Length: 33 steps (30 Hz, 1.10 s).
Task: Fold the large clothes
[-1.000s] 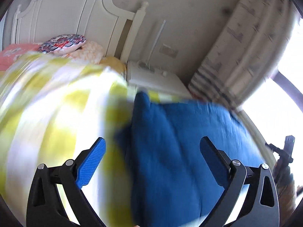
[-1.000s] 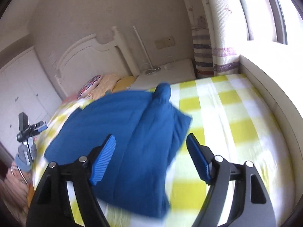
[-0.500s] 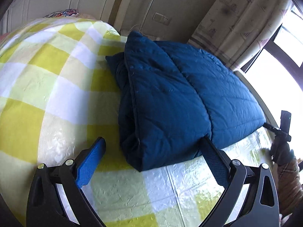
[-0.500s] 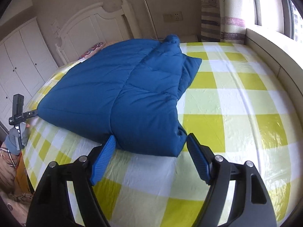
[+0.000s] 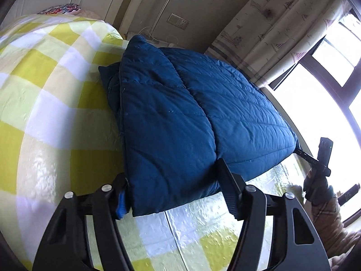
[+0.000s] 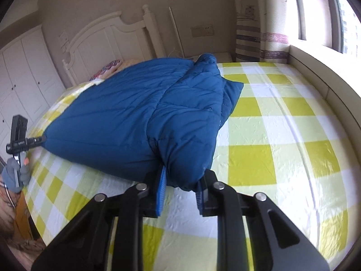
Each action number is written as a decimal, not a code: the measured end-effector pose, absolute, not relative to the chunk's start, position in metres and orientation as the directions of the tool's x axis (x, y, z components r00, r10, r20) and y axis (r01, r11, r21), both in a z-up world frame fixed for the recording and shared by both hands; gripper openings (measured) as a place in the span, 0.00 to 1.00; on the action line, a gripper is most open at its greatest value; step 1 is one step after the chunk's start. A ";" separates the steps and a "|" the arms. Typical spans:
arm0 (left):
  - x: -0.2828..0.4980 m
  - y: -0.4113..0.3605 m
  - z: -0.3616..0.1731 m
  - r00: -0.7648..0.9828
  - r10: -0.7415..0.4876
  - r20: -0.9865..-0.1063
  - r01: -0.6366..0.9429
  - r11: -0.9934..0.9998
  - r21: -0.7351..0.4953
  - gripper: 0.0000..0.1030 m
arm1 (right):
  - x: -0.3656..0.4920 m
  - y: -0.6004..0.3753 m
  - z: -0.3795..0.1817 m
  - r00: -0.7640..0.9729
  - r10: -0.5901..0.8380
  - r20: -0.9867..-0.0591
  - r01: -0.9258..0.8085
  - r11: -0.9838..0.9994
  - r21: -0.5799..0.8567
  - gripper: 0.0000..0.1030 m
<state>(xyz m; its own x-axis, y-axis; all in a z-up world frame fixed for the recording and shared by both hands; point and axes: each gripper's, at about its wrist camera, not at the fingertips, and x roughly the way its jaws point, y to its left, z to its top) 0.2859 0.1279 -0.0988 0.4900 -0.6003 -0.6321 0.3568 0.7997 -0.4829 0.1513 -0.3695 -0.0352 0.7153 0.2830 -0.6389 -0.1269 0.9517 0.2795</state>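
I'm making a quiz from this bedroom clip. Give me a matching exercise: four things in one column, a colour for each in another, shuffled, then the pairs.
Things:
1. jacket
2. sheet
3. headboard
4. curtain

Colours:
a. white
b. cream with stripes and small pictures
c. dark blue
d. yellow and white check

Pairs: 1-c, 2-d, 3-a, 4-b

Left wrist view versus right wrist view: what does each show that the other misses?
Only the left wrist view shows the left claw closing on the blue jacket's near corner. Only the right wrist view shows the right claw closing, pinching the other near corner, plus the white wardrobe. Both show the jacket on the yellow checked bedsheet and the curtain.
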 end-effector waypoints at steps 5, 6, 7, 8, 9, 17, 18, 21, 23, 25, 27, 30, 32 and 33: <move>0.246 0.145 -0.089 0.489 -0.602 -0.631 0.364 0.799 -0.480 0.51 | 0.105 -0.361 -0.022 0.715 0.317 -0.623 -0.165 0.943 0.290 0.19; 0.232 0.148 -0.089 0.488 -0.600 -0.634 0.369 0.800 -0.473 0.51 | 0.088 -0.356 -0.020 0.710 0.323 -0.625 -0.182 0.942 0.281 0.19; 0.220 0.150 -0.090 0.487 -0.599 -0.635 0.372 0.800 -0.470 0.51 | 0.072 -0.352 -0.019 0.708 0.326 -0.627 -0.193 0.943 0.273 0.19; 0.203 0.154 -0.090 0.488 -0.601 -0.634 0.374 0.799 -0.470 0.51 | 0.060 -0.348 -0.018 0.706 0.328 -0.627 -0.200 0.942 0.268 0.19; 0.186 0.157 -0.091 0.490 -0.603 -0.630 0.374 0.798 -0.473 0.51 | 0.042 -0.345 -0.018 0.704 0.333 -0.627 -0.209 0.941 0.265 0.19; 0.094 0.169 -0.105 0.533 -0.603 -0.593 0.360 0.796 -0.486 0.53 | -0.045 -0.339 -0.030 0.714 0.368 -0.595 -0.200 0.922 0.331 0.20; 0.090 0.173 -0.108 0.538 -0.608 -0.584 0.354 0.792 -0.498 0.54 | -0.052 -0.338 -0.033 0.713 0.370 -0.595 -0.202 0.922 0.331 0.22; 0.090 0.183 -0.107 0.553 -0.597 -0.582 0.317 0.796 -0.516 0.77 | -0.058 -0.341 -0.035 0.695 0.355 -0.625 -0.176 0.927 0.331 0.49; 0.081 0.195 -0.097 0.604 -0.546 -0.580 0.286 0.828 -0.482 0.85 | -0.067 -0.351 -0.028 0.707 0.328 -0.626 -0.139 0.933 0.333 0.55; 0.068 0.205 -0.076 0.683 -0.465 -0.562 0.259 0.875 -0.409 0.91 | -0.080 -0.364 -0.007 0.766 0.242 -0.595 -0.079 0.955 0.286 0.55; 0.060 0.199 -0.043 0.766 -0.374 -0.523 0.244 0.921 -0.302 0.92 | -0.088 -0.364 0.021 0.821 0.169 -0.545 -0.052 0.973 0.223 0.56; 0.063 0.164 0.001 0.840 -0.330 -0.430 0.271 0.943 -0.193 0.93 | -0.081 -0.336 0.063 0.889 0.150 -0.433 -0.094 0.984 0.150 0.71; 0.076 0.130 0.019 0.866 -0.336 -0.369 0.298 0.942 -0.158 0.96 | -0.067 -0.306 0.081 0.911 0.183 -0.369 -0.153 0.982 0.108 0.82; 0.085 0.114 0.026 0.867 -0.343 -0.360 0.310 0.939 -0.147 0.96 | -0.053 -0.286 0.088 0.914 0.203 -0.350 -0.190 0.979 0.073 0.82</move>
<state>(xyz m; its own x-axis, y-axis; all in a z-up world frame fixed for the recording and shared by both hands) 0.0853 0.1142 0.0256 0.8675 -0.3430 -0.3603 0.3102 0.9392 -0.1473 -0.0534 -0.2856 0.0884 0.9143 0.2033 -0.3504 -0.1897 0.9791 0.0729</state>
